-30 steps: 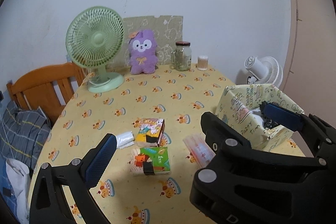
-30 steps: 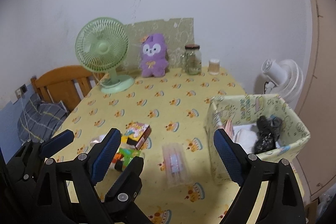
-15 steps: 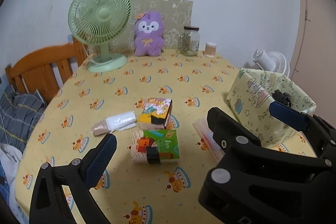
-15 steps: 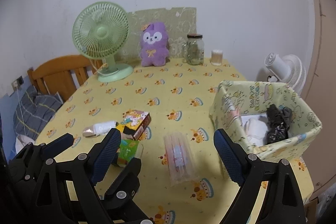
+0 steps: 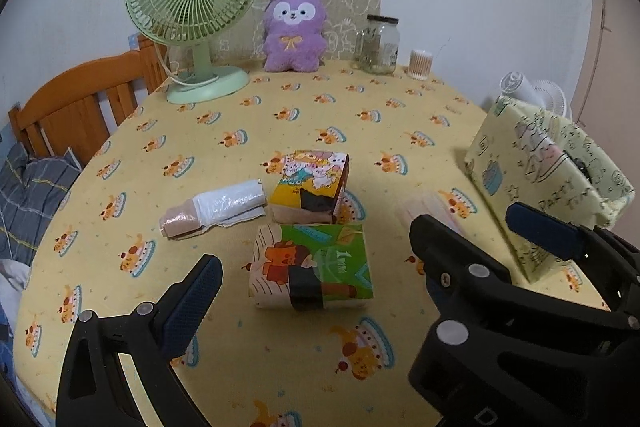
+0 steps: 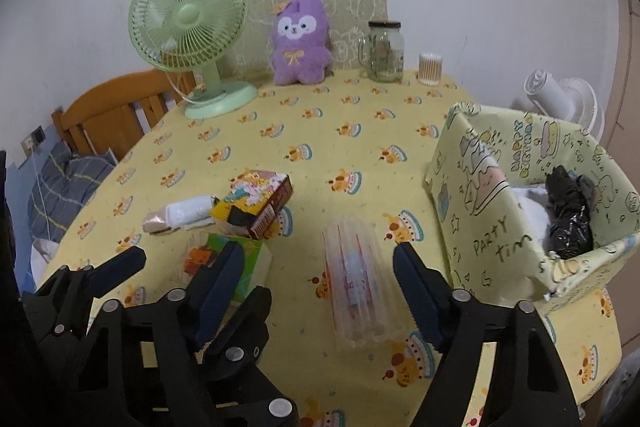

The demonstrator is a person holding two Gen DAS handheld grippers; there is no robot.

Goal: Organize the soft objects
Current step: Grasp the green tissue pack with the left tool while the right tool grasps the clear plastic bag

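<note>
Box (image 6: 500, 211) with its inside is shown only by the right wrist view: a black crumpled bag (image 6: 568, 215) lies there on something white (image 6: 528, 211). The left wrist view gives only the outer wall of this box (image 5: 536, 179), but it shows the green pack (image 5: 316, 265) complete, in front of the yellow pack (image 5: 310, 187), with a white roll (image 5: 220, 209) left of the yellow pack. In the right wrist view the green pack (image 6: 248, 259) is half hidden behind the fingers.

Left of the box, on the table (image 6: 360, 147), lies a clear sleeve (image 6: 358, 287). The right gripper (image 6: 316, 291) hangs over it with the sleeve between its fingers; the jaws are closing and do not press on it. The left gripper (image 5: 360, 259) is released, its jaws wide, and the green pack lies between them untouched.

Far behind the box stand a fan (image 6: 192, 31), a plush (image 6: 300, 43), a jar (image 6: 386, 51) and a small cup (image 6: 430, 67). The jar has something inside, but I cannot tell what.
</note>
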